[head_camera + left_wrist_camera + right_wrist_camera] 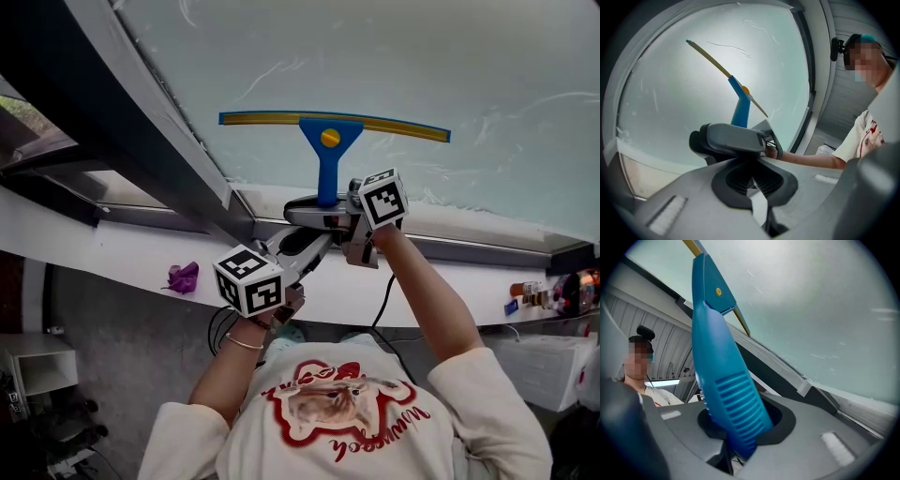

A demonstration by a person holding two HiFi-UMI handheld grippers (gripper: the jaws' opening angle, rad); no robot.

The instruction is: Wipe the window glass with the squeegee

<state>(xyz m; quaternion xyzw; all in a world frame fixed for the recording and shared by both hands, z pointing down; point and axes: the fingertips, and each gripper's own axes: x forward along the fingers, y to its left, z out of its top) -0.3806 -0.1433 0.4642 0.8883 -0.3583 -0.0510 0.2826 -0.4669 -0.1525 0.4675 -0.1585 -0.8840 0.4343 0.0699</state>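
Note:
A squeegee (327, 141) with a blue handle and a long yellow-backed blade lies flat against the window glass (441, 56), its blade level near the pane's lower part. My right gripper (321, 214) is shut on the bottom of the blue handle (724, 380), which runs up out of its jaws to the glass. My left gripper (305, 244) sits just below and left of the right one, pointing at it. Its jaws (757, 197) stand close together with nothing in them. The squeegee (739, 110) rises behind the right gripper's grey body (733, 138).
A dark window frame (141, 131) slants down the left of the pane. Below runs a white sill (122, 253) with a purple crumpled object (183, 277) on it. Small items (534, 292) stand at the sill's right end. A white box (37, 366) sits on the floor at left.

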